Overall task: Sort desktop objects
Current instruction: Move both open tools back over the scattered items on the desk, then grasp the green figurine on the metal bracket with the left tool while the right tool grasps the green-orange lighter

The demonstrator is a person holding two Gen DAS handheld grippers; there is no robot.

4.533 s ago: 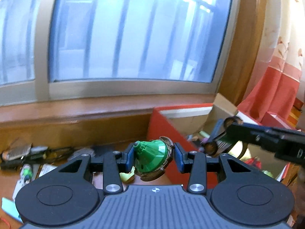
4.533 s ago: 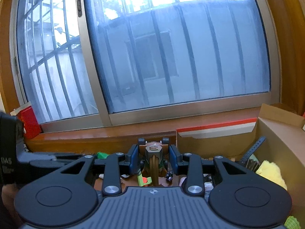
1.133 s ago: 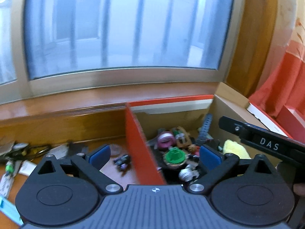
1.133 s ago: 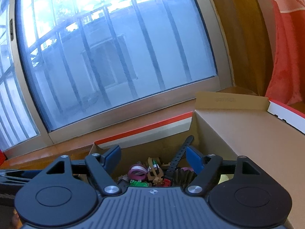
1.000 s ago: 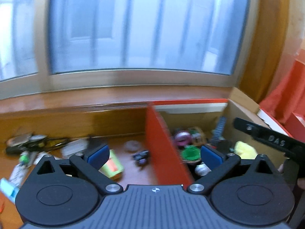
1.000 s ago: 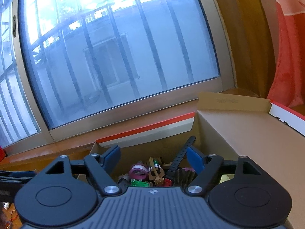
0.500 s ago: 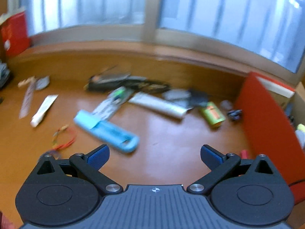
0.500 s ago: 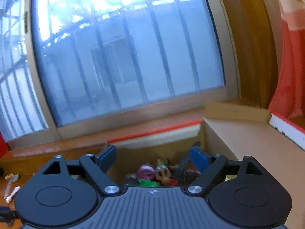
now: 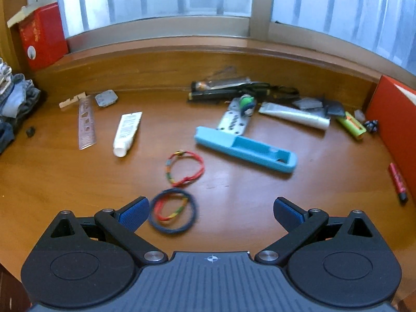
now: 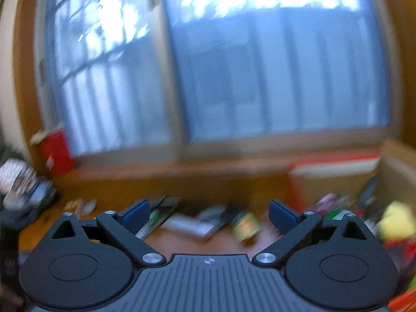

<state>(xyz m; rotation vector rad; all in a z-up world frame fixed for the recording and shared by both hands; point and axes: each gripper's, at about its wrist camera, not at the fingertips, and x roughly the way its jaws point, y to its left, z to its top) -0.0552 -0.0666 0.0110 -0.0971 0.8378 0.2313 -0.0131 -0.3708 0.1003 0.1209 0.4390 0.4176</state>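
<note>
Left hand-held gripper (image 9: 211, 209): jaws wide apart, empty, above the counter (image 9: 65, 182); hair ties (image 9: 173, 211) at its 9 o'clock pad. Right hand-held gripper (image 10: 209, 212): jaws have just been opening, nothing between them; box (image 10: 335, 166) at 3 o'clock.

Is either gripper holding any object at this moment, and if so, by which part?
Nothing is held. The left gripper and the right gripper both have their jaws wide open with nothing between them.

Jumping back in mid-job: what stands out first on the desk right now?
The long light-blue plastic case lying slantwise mid-desk catches the eye first. Nearer, two cord rings lie before the open left tool: a red braided bracelet, and a dark blue hair tie by the tool's left finger. A white squeeze tube lies further left.
</note>
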